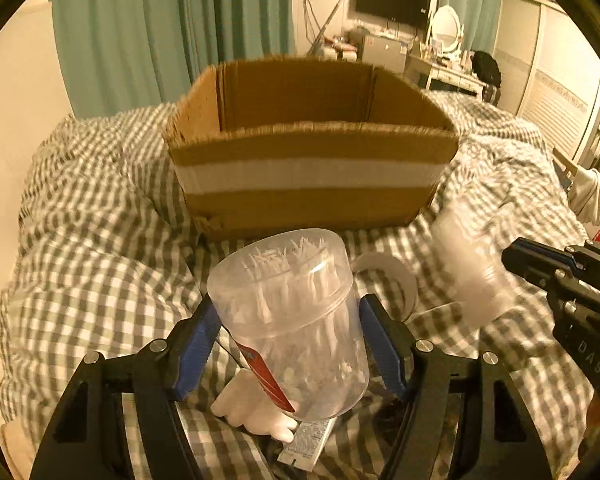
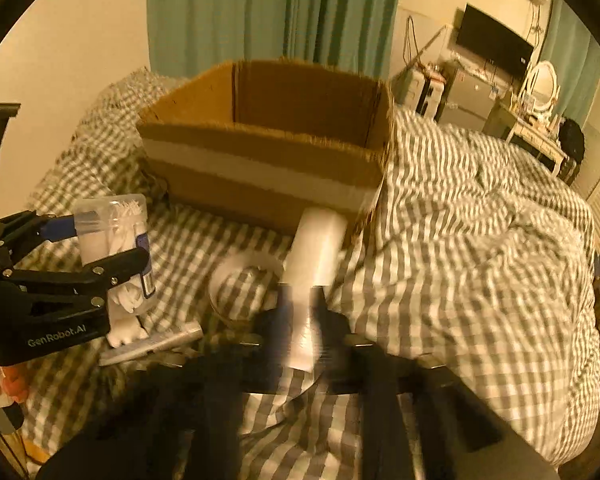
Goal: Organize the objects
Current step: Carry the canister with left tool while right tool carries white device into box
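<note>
My left gripper (image 1: 290, 330) is shut on a clear plastic jar of cotton swabs (image 1: 292, 320) and holds it above the bed, in front of an open cardboard box (image 1: 308, 176). In the right wrist view the jar (image 2: 114, 236) shows at the left with the left gripper (image 2: 100, 248) around it. My right gripper (image 2: 300, 312) is shut on a white cylindrical bottle (image 2: 314, 264), blurred by motion, lifted near the box (image 2: 268, 168). The bottle (image 1: 472, 268) also shows at the right of the left wrist view.
A grey-and-white checked duvet (image 2: 460, 240) covers the bed. On it lie a roll of tape (image 2: 240, 276), a white glove-shaped object (image 1: 252, 408) and a flat tube (image 2: 152, 344). Teal curtains (image 1: 172, 28) hang behind. A TV (image 1: 392, 0) and dresser stand at the far right.
</note>
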`<state>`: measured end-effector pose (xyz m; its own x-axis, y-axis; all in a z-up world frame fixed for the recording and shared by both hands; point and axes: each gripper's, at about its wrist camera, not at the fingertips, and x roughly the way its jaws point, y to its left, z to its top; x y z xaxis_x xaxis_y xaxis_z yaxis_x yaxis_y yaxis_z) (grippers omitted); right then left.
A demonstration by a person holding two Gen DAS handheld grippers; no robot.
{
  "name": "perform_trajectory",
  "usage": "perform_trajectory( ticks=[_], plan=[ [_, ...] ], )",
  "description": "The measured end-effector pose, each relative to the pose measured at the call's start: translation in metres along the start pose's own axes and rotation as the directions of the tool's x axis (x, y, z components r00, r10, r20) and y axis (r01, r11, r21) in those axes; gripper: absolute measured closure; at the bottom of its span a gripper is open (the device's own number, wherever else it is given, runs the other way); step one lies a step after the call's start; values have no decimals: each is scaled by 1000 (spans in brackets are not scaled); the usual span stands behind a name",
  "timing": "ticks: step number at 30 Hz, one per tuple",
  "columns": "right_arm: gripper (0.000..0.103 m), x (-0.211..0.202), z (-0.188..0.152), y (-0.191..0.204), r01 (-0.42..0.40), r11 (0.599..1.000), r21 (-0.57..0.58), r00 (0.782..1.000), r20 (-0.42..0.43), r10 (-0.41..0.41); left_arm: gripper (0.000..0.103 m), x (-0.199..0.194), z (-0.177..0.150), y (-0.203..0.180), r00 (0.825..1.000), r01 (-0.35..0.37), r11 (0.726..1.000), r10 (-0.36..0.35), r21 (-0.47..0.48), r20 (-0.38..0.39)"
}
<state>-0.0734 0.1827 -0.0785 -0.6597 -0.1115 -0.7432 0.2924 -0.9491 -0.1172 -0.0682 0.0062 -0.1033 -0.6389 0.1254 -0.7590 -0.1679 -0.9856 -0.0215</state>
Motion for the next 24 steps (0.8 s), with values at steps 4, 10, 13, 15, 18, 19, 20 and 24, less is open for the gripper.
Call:
perform_trajectory(
  ticks=[4, 10, 13, 15, 18, 19, 20, 24],
  plan=[
    [96, -14, 5, 4, -5, 1000, -28, 1000, 8, 5, 31, -18, 7, -3, 999, 2, 1000, -2, 7, 45],
    [79, 20, -9, -4, -64, 997, 49, 993, -95, 68, 31, -12, 4, -1, 1000, -7, 1000, 7, 4, 30],
    [66, 50, -19, -6, -80, 992, 96, 982, -165, 96, 31, -1, 2, -2, 1000, -16, 1000, 16, 8, 6],
    [64, 71, -25, -6, -59, 992, 109, 971, -224, 82, 31, 8, -1, -2, 1000, -26, 1000, 26, 13, -11],
    [58, 86, -30, -8, -79, 988, 133, 958, -264, 112, 31, 23, -4, 2, 999, -29, 999, 29, 13, -38],
    [55, 90, -30, -7, -78, 988, 131, 955, -275, 111, 31, 29, -6, 4, 998, -26, 1000, 27, 12, -49],
    [52, 93, -31, -6, -72, 990, 125, 953, -283, 105, 31, 32, -8, 5, 998, -25, 1000, 25, 10, -58],
    [50, 110, -37, -2, -65, 992, 111, 935, -340, 99, 31, 42, -11, 7, 997, -11, 1000, 11, 2, -82]
  ],
)
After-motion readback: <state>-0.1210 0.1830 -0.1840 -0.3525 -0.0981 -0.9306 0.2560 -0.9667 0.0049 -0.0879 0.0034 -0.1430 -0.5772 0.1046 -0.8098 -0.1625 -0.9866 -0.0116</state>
